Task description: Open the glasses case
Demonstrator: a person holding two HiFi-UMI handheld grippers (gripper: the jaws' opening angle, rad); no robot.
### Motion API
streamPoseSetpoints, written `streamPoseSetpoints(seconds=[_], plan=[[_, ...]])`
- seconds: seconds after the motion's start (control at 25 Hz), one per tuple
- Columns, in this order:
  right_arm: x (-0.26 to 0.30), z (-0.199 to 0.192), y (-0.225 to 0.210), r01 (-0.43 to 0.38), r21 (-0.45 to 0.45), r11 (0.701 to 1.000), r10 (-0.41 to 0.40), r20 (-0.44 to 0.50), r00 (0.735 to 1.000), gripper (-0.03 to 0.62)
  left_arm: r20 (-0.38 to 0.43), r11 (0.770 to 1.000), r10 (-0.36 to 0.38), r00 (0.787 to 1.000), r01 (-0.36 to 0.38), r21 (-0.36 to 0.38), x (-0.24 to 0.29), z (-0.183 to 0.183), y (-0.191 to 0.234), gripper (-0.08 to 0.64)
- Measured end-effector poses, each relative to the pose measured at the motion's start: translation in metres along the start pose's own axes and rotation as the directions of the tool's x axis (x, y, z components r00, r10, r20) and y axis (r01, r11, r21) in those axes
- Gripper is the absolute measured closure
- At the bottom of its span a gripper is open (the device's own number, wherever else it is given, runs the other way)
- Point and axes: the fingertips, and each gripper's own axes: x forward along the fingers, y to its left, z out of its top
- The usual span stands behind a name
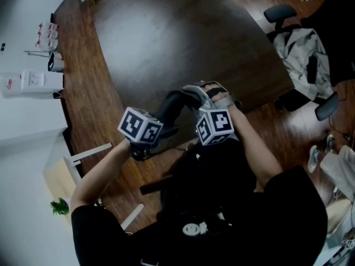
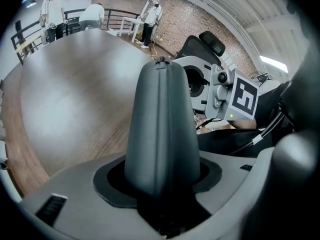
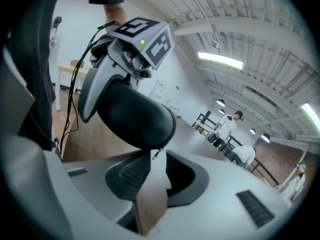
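**A:** What have you got hold of?

**B:** My left hand-held gripper (image 2: 165, 184) is clamped on the grey glasses case (image 2: 162, 119), which I'm holding up in the air in front of me. My right hand-held gripper (image 3: 152, 184) is spread, and the zip pull (image 3: 156, 153) dangles just above its gap.

**A:** What could go wrong?

**B:** The pull is small. I might close on the shell instead, or tug so hard that the case twists out of the left grip and drops.

**A:** Is anything in the way?

**B:** I don't think so. The dark table (image 1: 166, 37) lies just beyond, with an office chair (image 1: 280, 13) past it and people (image 3: 227, 126) far off.
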Motion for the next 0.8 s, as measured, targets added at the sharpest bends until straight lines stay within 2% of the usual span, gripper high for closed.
streamPoseSetpoints(seconds=[0.04,0.08,0.12,0.24,0.36,0.44,0.6,0.68,0.8], plan=[[0.0,0.0,-0.001,0.012,-0.043,0.999,-0.012,0.001,1.0,0.524,-0.002,1.0,-0.002,1.0,0.002,0.003,0.0,0.0,-0.001,0.299],[-0.001,0.0,-0.003,0.029,-0.079,0.996,-0.029,0.001,1.0,0.563,-0.003,1.0,-0.007,1.0,0.007,0.005,0.001,0.001,-0.002,0.299],[-0.002,0.0,-0.005,0.039,-0.093,0.995,-0.039,0.002,0.999,0.566,0.001,1.0,-0.014,1.0,0.014,0.006,0.001,0.001,-0.004,0.299],[-0.009,0.002,-0.008,0.014,-0.041,0.999,-0.014,0.003,1.0,0.568,0.055,0.999,-0.034,0.998,0.033,0.015,0.0,0.005,-0.008,0.299],[-0.015,0.003,-0.004,-0.024,-0.063,0.998,0.023,-0.011,1.0,0.569,0.17,0.999,-0.049,0.984,0.048,0.006,0.0,0.013,-0.013,0.299],[-0.016,0.002,0.001,-0.055,-0.088,0.995,0.053,-0.017,0.998,0.569,0.287,0.996,-0.072,0.955,0.081,-0.02,0.002,0.027,-0.015,0.299],[-0.02,0.011,0.019,-0.141,-0.103,0.985,0.141,-0.002,0.99,0.569,0.5,0.971,-0.162,0.851,0.228,-0.073,-0.004,0.056,-0.023,0.299],[-0.024,0.017,0.029,-0.175,-0.114,0.978,0.177,0.007,0.984,0.569,0.561,0.962,-0.193,0.805,0.266,-0.051,-0.01,0.064,-0.026,0.299],[-0.028,0.021,0.03,-0.186,-0.143,0.972,0.191,0.019,0.981,0.569,0.602,0.963,-0.23,0.765,0.269,0.026,-0.017,0.064,-0.031,0.295]])
